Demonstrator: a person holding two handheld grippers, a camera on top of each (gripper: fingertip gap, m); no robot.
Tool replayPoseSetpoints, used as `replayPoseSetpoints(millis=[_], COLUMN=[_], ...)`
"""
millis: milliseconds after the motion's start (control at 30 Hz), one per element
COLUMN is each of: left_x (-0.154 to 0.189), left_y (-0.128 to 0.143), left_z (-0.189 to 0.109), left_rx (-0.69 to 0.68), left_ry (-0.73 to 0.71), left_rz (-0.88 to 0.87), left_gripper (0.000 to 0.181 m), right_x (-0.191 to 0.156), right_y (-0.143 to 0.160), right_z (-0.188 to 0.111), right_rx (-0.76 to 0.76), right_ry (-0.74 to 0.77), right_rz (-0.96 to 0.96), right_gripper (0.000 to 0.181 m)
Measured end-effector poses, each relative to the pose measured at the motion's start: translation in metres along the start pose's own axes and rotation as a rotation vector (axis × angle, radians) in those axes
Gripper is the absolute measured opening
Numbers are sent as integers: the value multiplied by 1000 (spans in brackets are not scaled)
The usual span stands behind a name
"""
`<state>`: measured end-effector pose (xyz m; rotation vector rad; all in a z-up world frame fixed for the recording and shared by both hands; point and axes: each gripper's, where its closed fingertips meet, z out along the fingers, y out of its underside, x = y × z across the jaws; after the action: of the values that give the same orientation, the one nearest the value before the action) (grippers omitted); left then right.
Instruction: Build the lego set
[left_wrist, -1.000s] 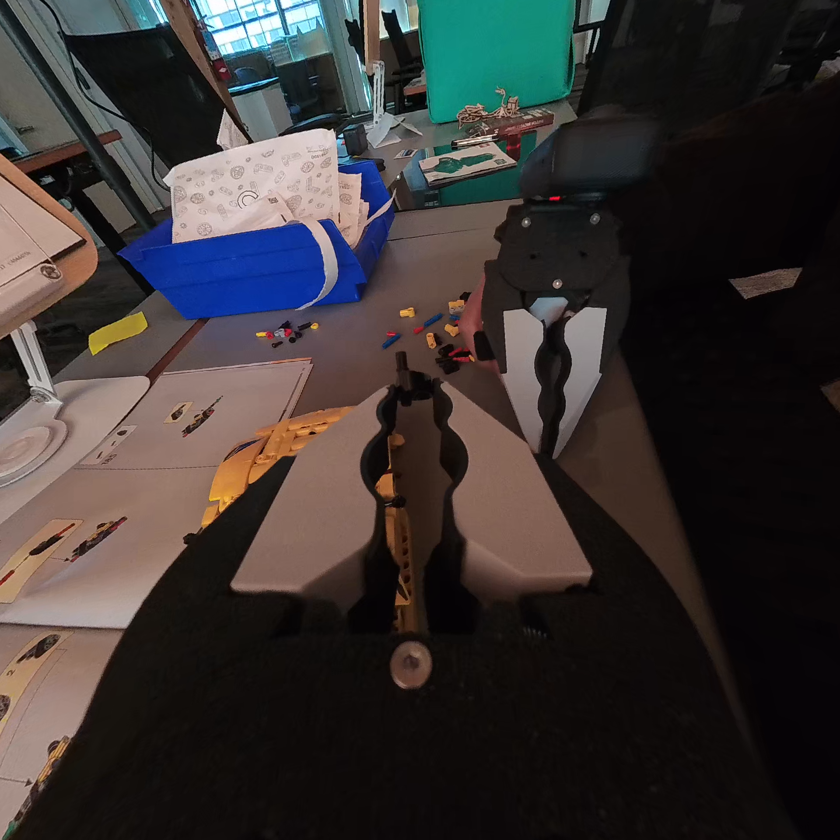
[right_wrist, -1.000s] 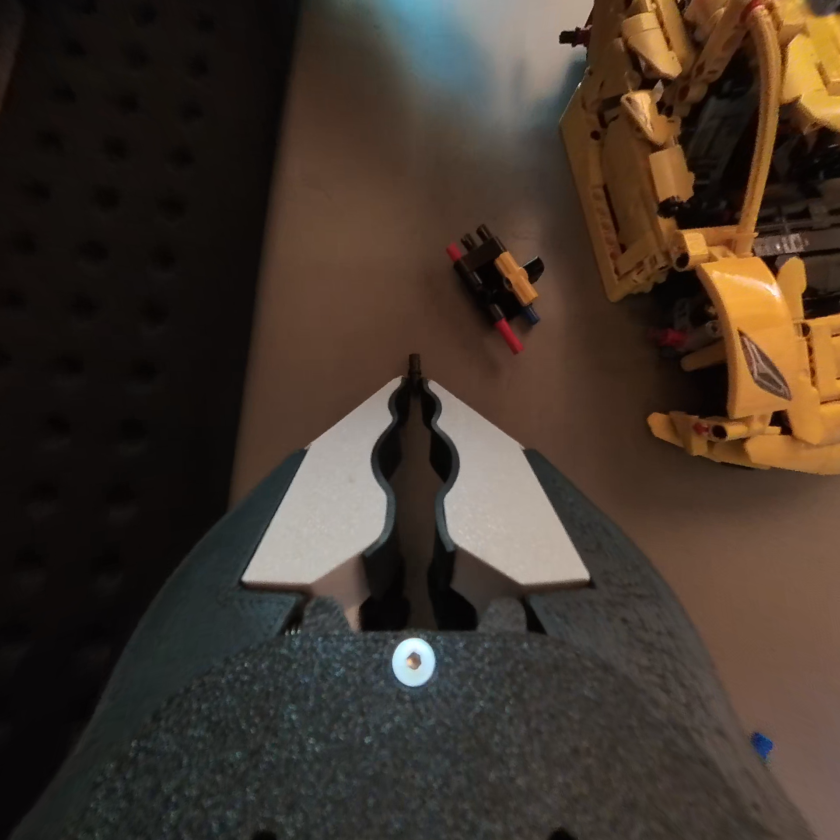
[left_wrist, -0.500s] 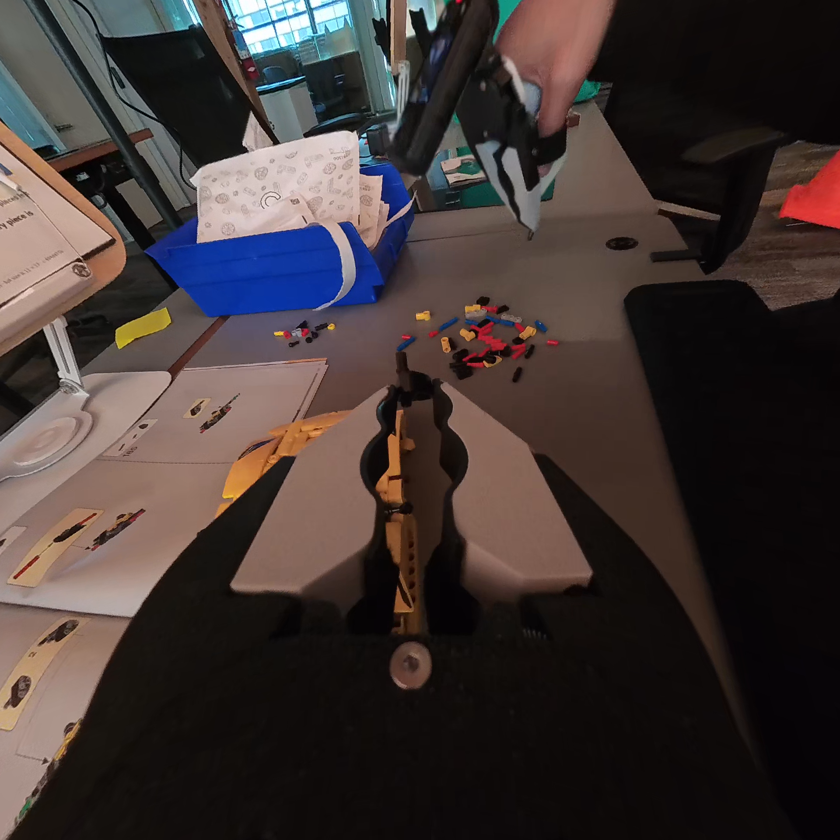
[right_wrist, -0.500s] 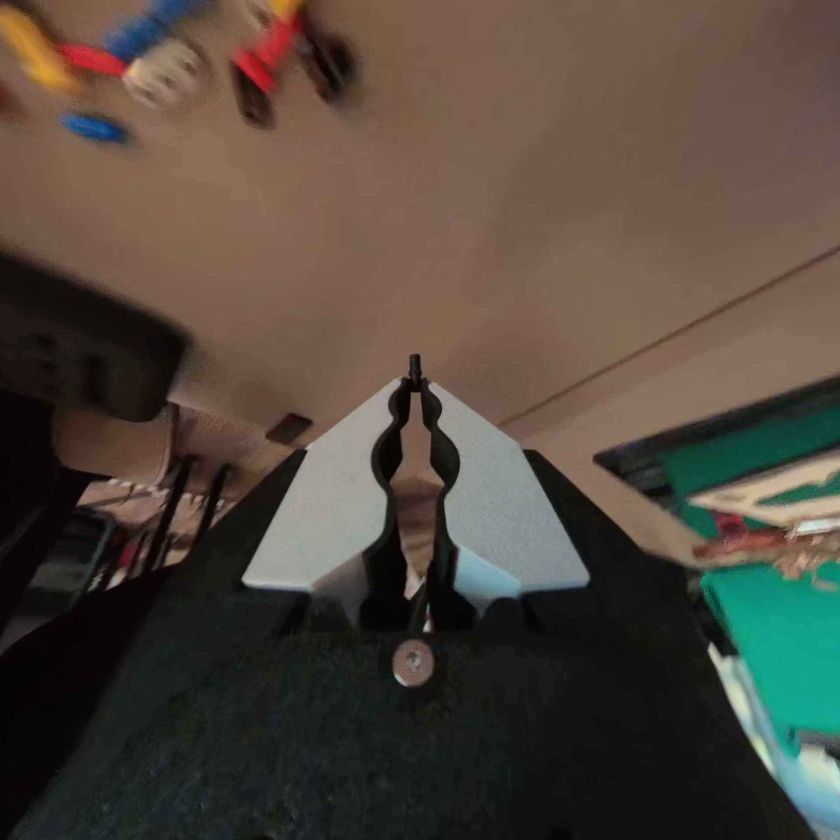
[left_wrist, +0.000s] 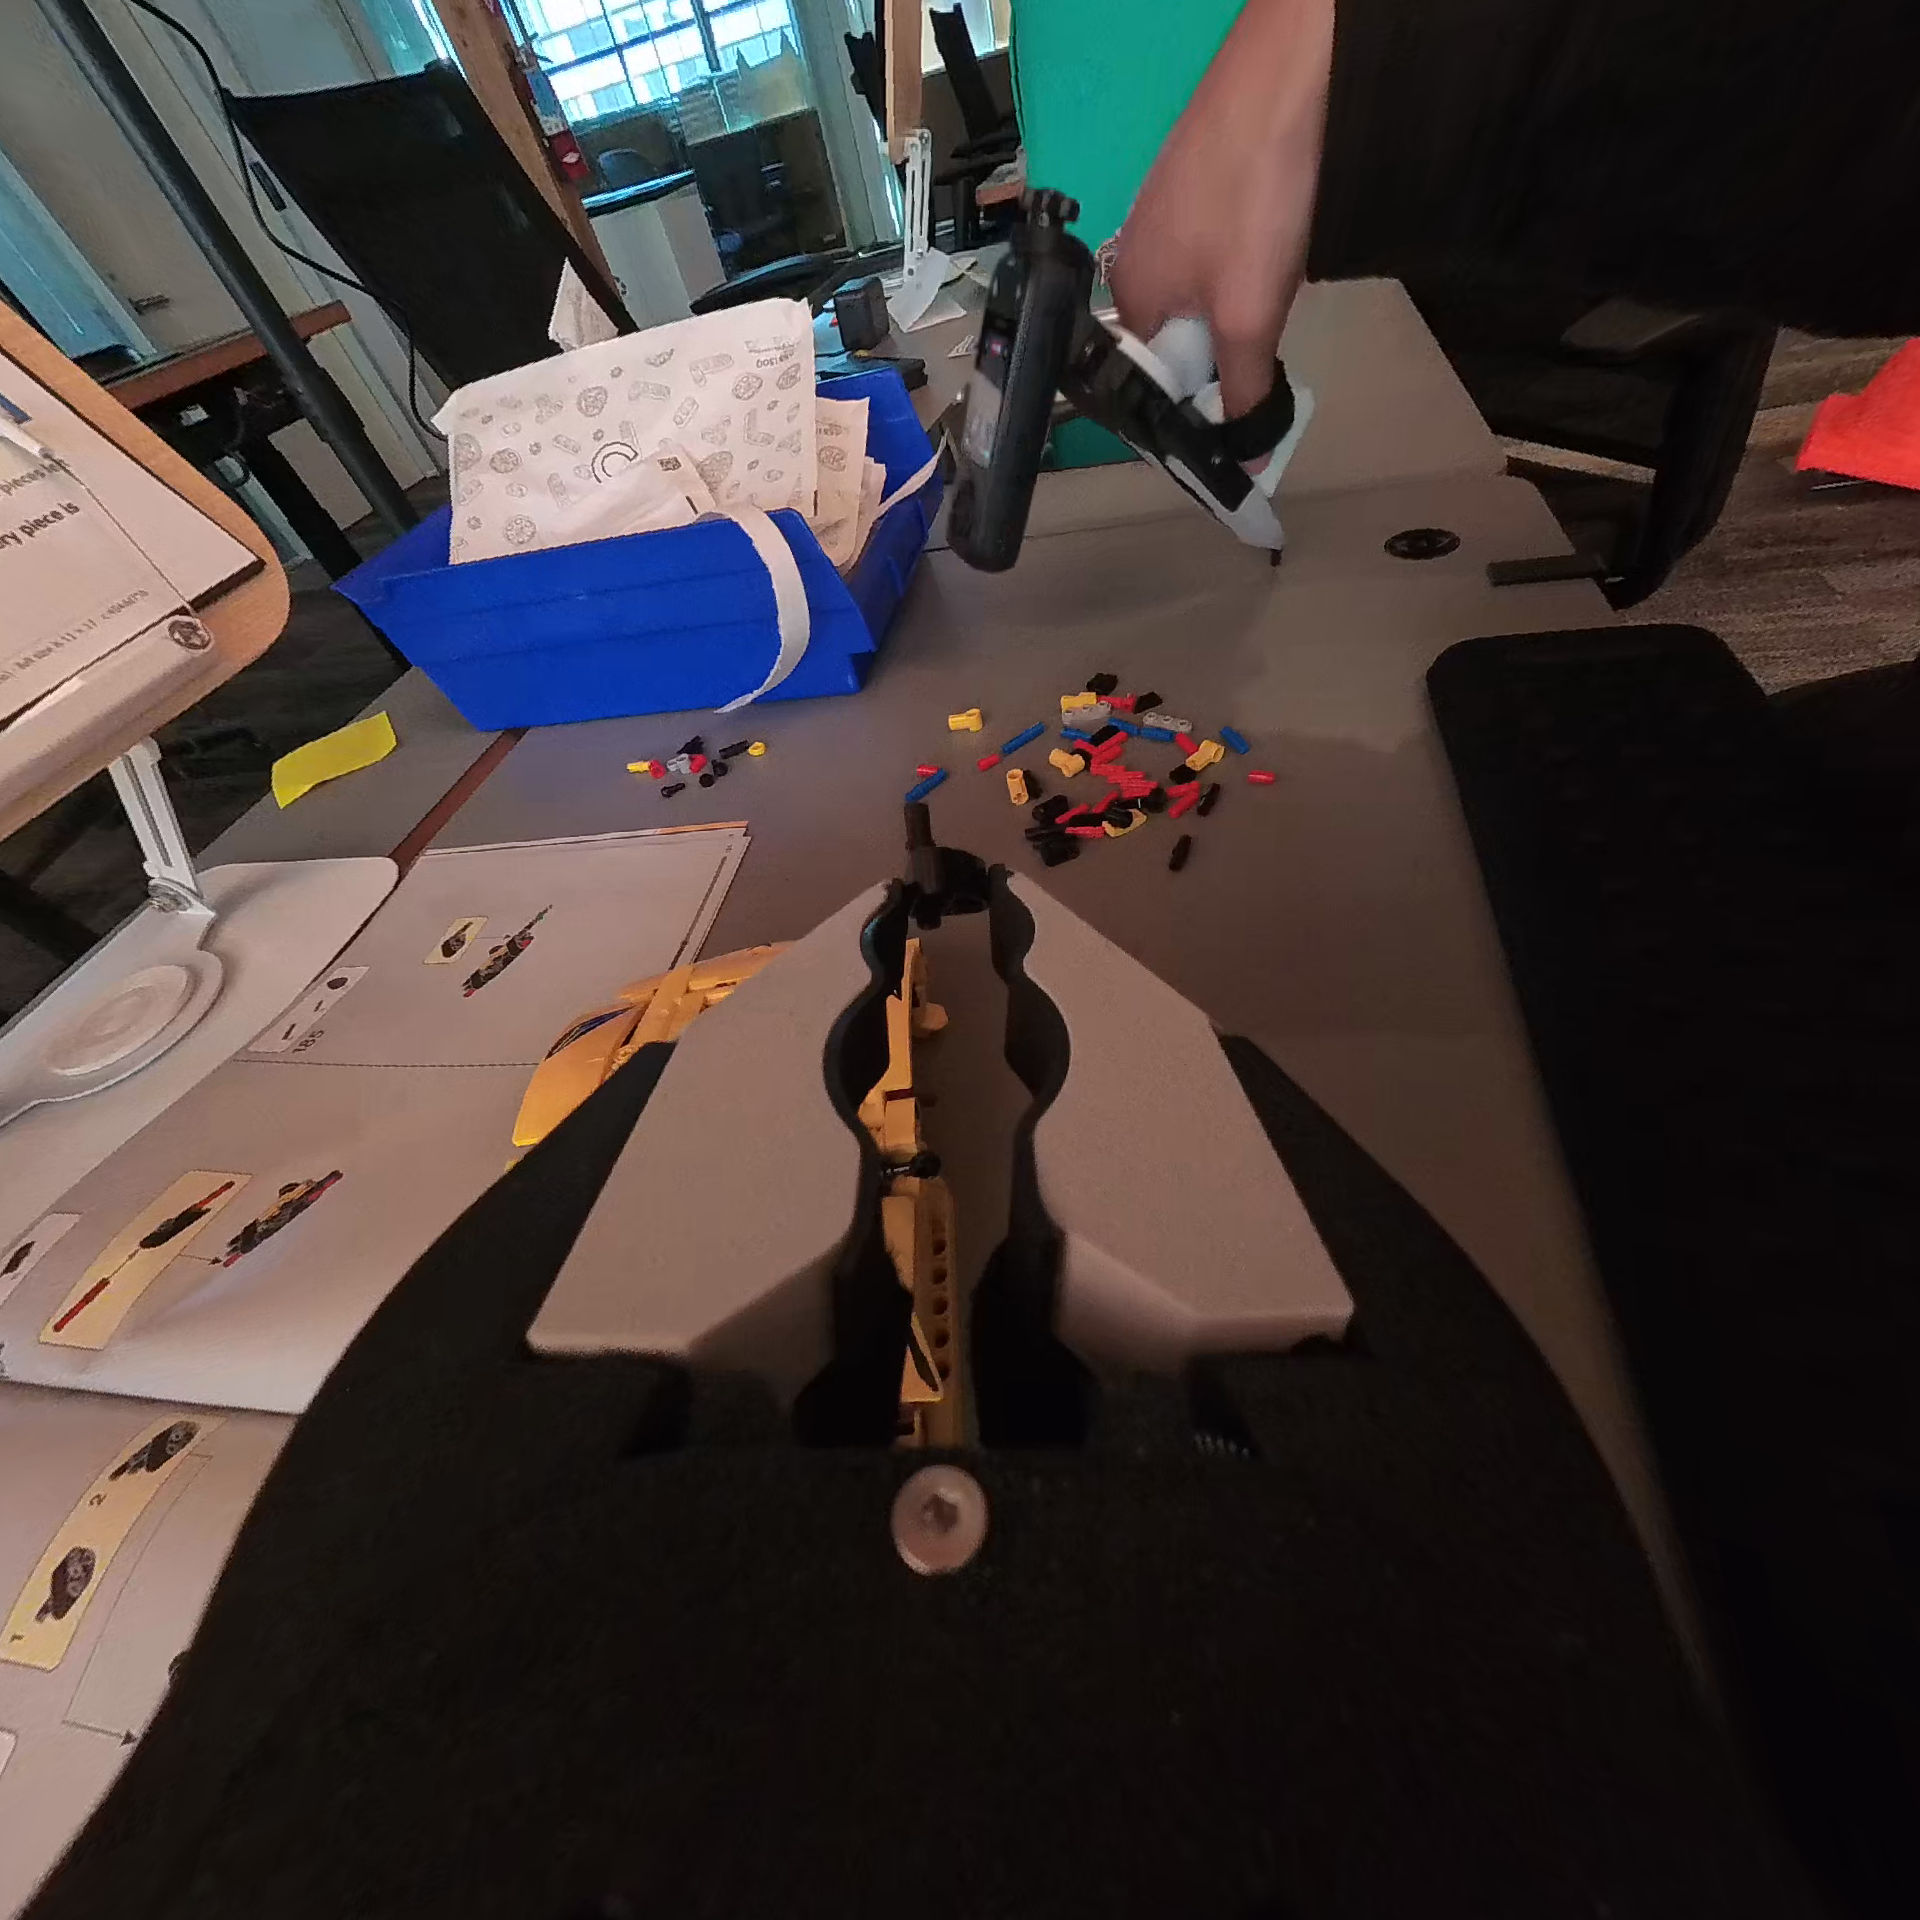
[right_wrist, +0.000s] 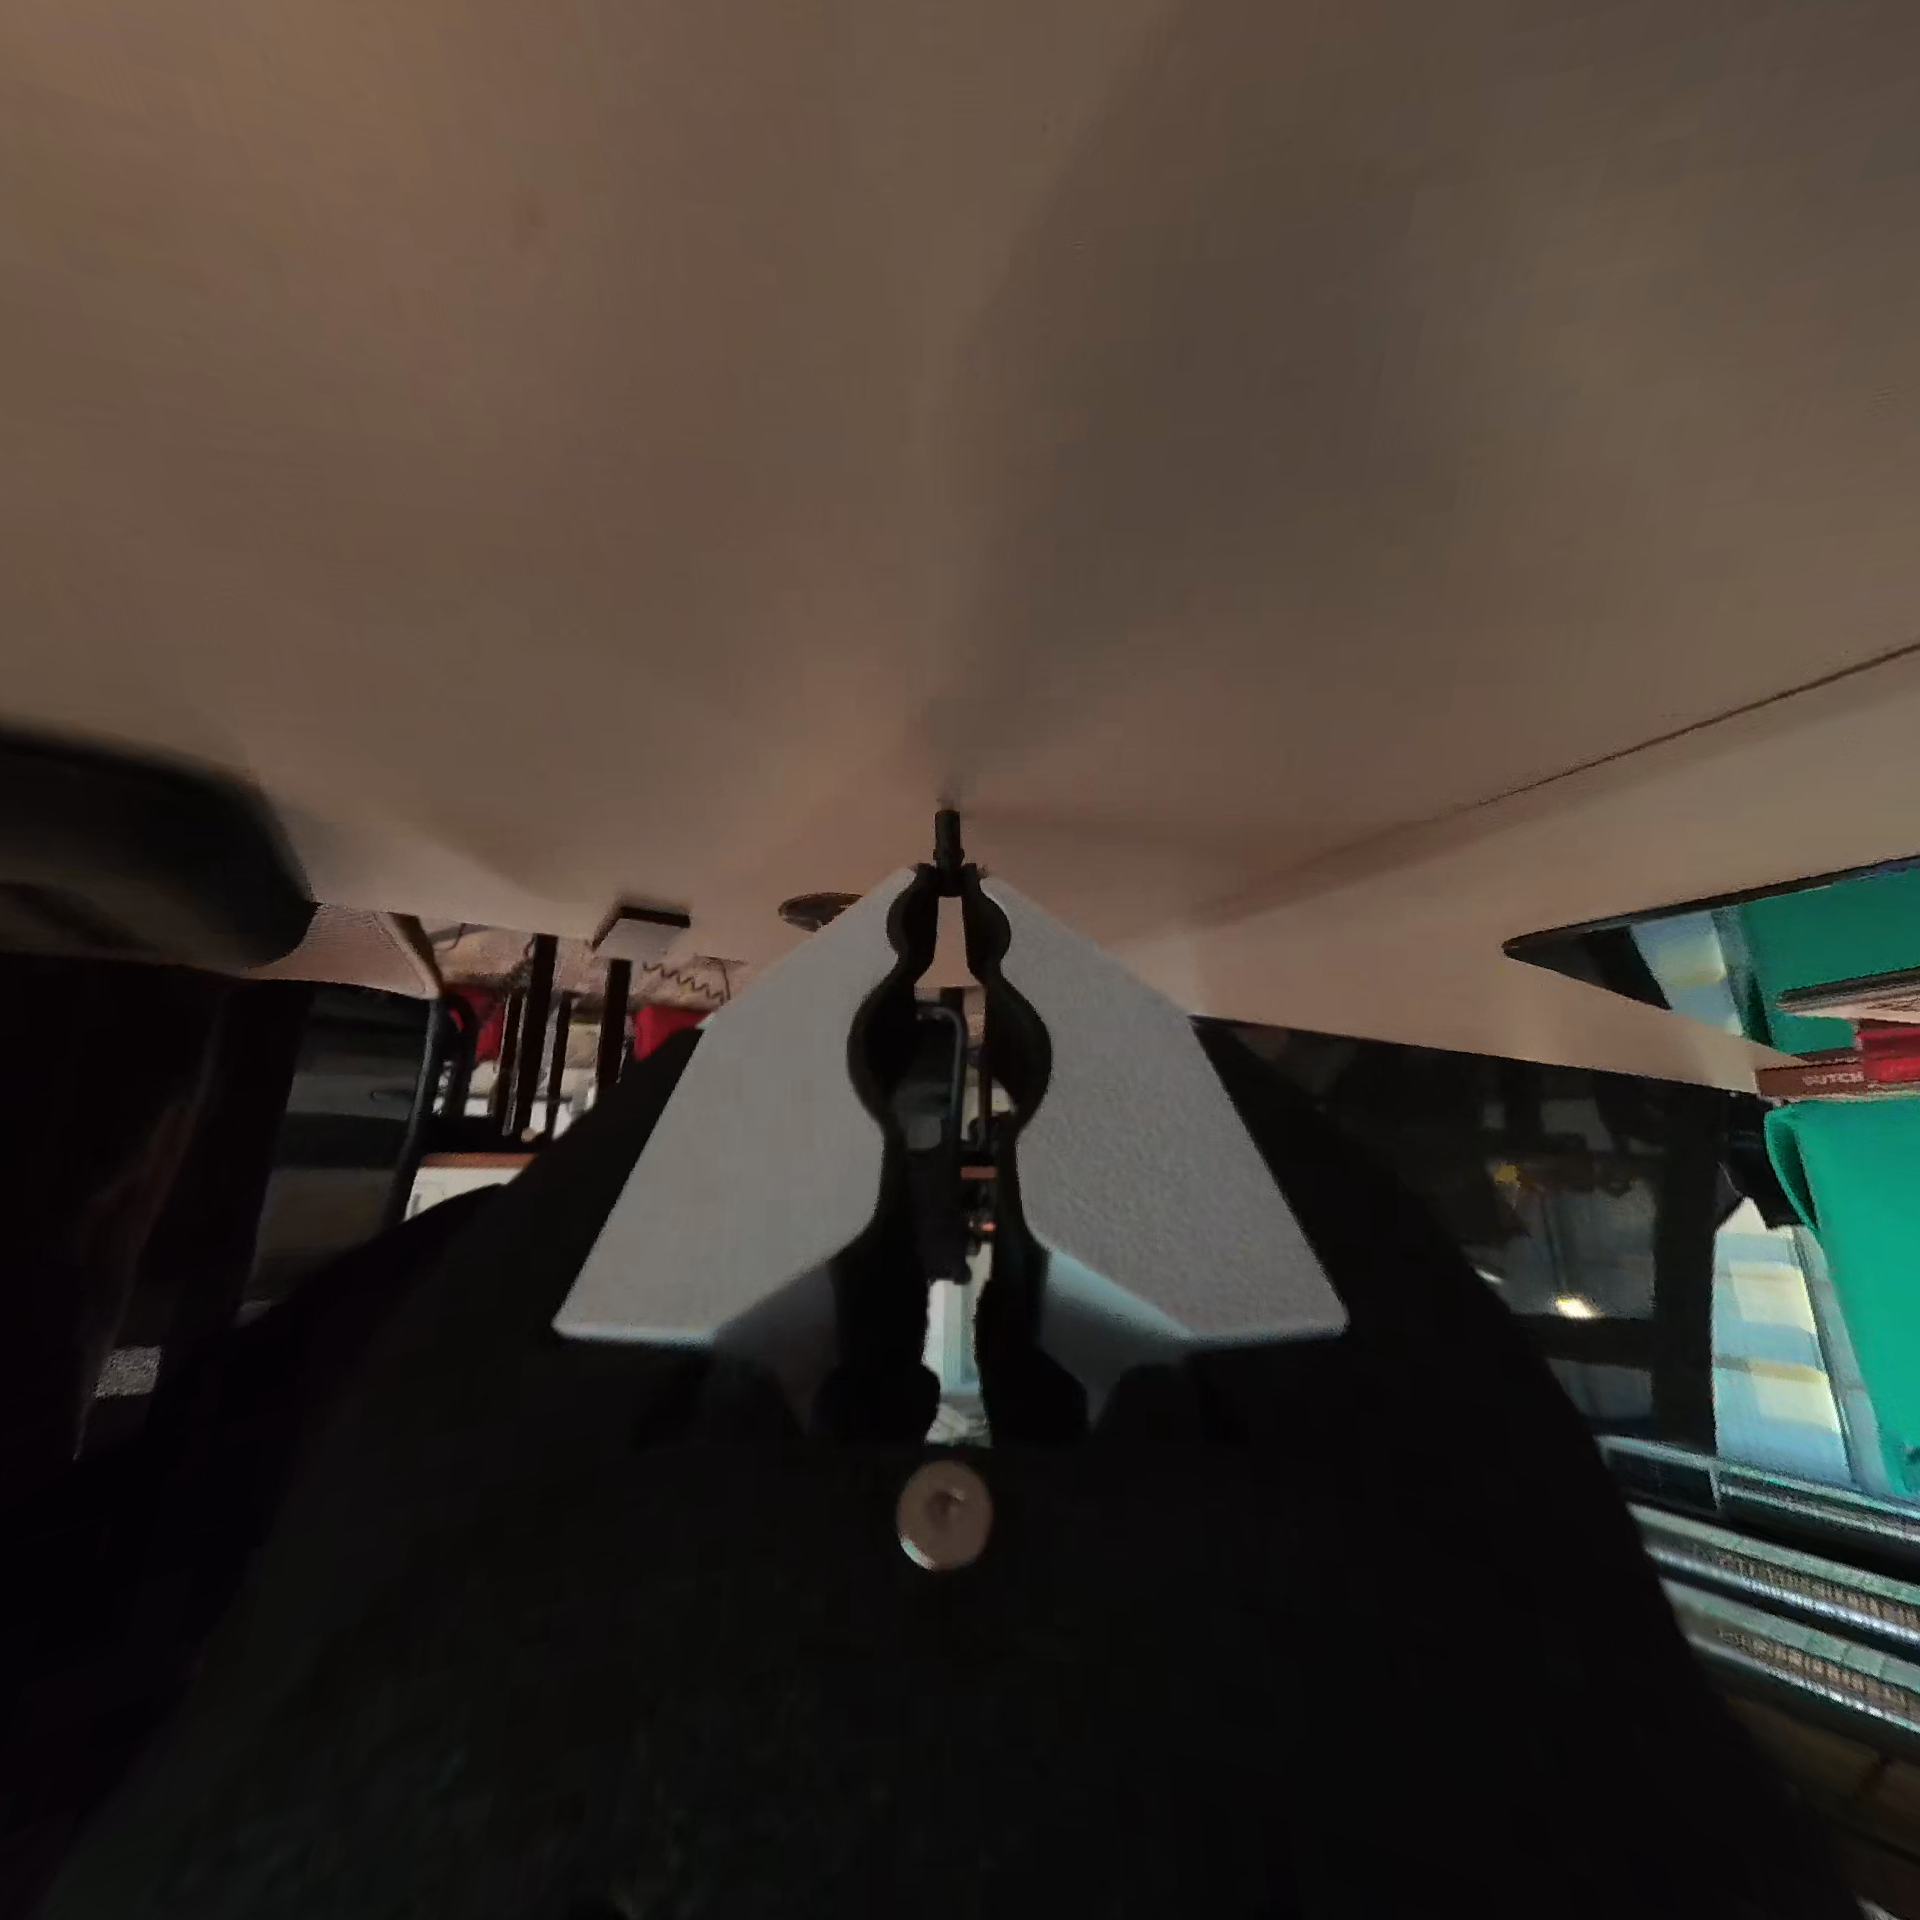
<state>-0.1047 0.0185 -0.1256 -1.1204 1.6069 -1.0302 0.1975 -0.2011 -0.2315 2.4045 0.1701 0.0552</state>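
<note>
My left gripper (left_wrist: 943, 883) is low over the yellow lego car (left_wrist: 644, 1023). It is shut on a small black connector piece (left_wrist: 923, 844) with a peg sticking up. Part of the car shows between the fingers. My right gripper (right_wrist: 945, 875) is shut on a thin black pin (right_wrist: 945, 831) whose tip meets the grey table (right_wrist: 935, 416). In the left wrist view the right gripper (left_wrist: 1270, 545) is far off at the back right, held by a hand and pointing down at the table.
A pile of loose red, blue, black and yellow pieces (left_wrist: 1122, 774) lies ahead, with a smaller cluster (left_wrist: 696, 764) to its left. A blue bin with paper bags (left_wrist: 644, 613) stands behind. Instruction pages (left_wrist: 364, 1039) lie left. A black mat (left_wrist: 1662, 935) lies right.
The right gripper rose from beside the left gripper, swung to the far side of the table with its pin, and came down until the pin tip touched the surface. The left gripper stayed put.
</note>
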Motion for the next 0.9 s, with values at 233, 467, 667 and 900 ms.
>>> replayPoseSetpoints(millis=[233,467,667,900], left_x=[2,3,7,5], left_y=[2,3,3,4], left_z=[2,3,3,3], left_rx=[-10,-15,-19,-20], left_ry=[6,6,27,17], left_rz=[4,7,7,14], left_gripper=[15,15,15,15], right_x=[-2,-2,-2,-2], right_y=[3,2,2,5], right_z=[4,3,5,1], right_rx=[-21,-19,-14,63], right_ry=[-3,6,38,50], right_rz=[3,-17,-46,-64], right_gripper=[3,3,9,13])
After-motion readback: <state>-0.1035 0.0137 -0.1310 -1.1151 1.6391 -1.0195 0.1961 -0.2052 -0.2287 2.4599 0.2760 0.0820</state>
